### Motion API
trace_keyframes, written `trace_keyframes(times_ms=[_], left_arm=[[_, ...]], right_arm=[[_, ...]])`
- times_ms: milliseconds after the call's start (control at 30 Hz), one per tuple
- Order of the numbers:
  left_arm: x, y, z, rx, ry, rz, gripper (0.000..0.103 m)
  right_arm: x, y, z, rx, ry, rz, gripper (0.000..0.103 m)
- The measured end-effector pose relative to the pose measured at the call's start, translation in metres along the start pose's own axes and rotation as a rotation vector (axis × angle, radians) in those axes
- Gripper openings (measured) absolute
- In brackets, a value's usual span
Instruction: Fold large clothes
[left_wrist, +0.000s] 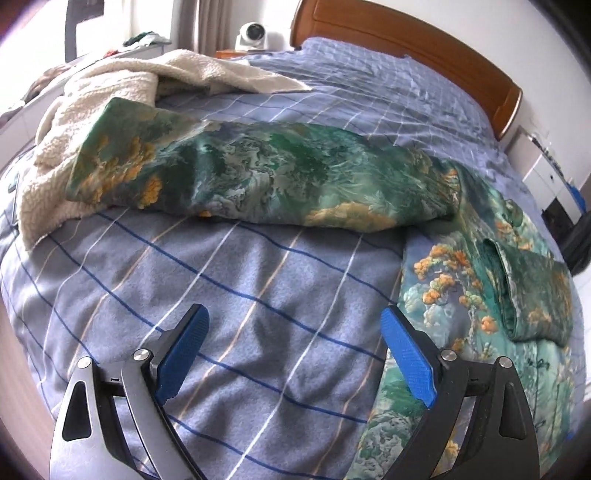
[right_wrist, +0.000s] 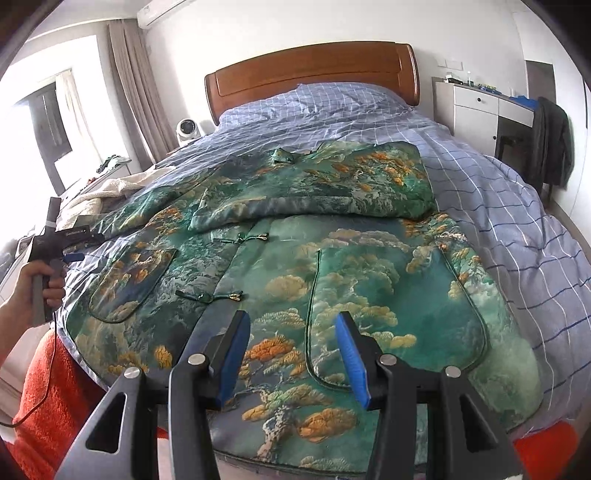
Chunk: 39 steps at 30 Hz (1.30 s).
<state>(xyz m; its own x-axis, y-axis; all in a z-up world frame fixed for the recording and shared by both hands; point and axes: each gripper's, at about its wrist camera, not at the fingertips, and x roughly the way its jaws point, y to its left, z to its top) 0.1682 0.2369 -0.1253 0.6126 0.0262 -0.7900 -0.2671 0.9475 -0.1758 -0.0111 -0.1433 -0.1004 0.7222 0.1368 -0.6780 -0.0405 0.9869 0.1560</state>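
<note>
A large green jacket (right_wrist: 295, 266) with an orange tree print lies front-up on the bed. Its right sleeve (right_wrist: 317, 184) is folded across the chest. Its left sleeve (left_wrist: 258, 177) stretches out to the left over the cover. My left gripper (left_wrist: 293, 325) is open and empty above the bare cover, left of the jacket's hem (left_wrist: 461, 314); it also shows in the right wrist view (right_wrist: 74, 256), held in a hand. My right gripper (right_wrist: 291, 332) is open and empty above the jacket's lower front, near a pocket (right_wrist: 399, 317).
The bed has a blue checked cover (left_wrist: 240, 295) and a wooden headboard (right_wrist: 314, 74). A cream fleece blanket (left_wrist: 110, 92) lies bunched at the left. A small white fan (right_wrist: 188, 129) stands by the bed. A white cabinet (right_wrist: 476, 110) and chair stand at the right.
</note>
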Motion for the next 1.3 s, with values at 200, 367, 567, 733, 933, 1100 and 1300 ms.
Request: trace_keyframes(times_ms=[200, 367, 567, 733, 933, 1100, 1300], left_arm=[[0.008, 0.000, 0.004, -0.014, 0.020, 0.002, 0.095], [0.015, 0.025, 0.030, -0.154, -0.004, 0.001, 0.095], [0.040, 0.079, 0.056, -0.448, -0.023, 0.004, 0.096], [0.065, 0.105, 0.073, -0.585, -0.055, 0.027, 0.096], [0.068, 0.132, 0.063, -0.773, -0.116, 0.063, 0.017], [0.024, 0.075, 0.086, -0.453, -0.216, 0.166, 0.007], [-0.071, -0.090, 0.112, 0.136, -0.492, 0.144, 0.007]], right_arm=[[-0.005, -0.003, -0.002, 0.005, -0.008, -0.010, 0.049], [-0.011, 0.000, -0.001, -0.006, -0.021, -0.010, 0.049], [-0.009, 0.012, 0.002, -0.044, -0.014, 0.013, 0.049], [-0.002, 0.019, 0.004, -0.050, 0.008, 0.025, 0.049], [-0.001, 0.023, 0.007, -0.058, 0.009, 0.027, 0.049], [0.003, 0.016, 0.004, -0.026, 0.015, 0.035, 0.049], [-0.001, 0.004, 0.006, 0.022, -0.014, 0.049, 0.049]])
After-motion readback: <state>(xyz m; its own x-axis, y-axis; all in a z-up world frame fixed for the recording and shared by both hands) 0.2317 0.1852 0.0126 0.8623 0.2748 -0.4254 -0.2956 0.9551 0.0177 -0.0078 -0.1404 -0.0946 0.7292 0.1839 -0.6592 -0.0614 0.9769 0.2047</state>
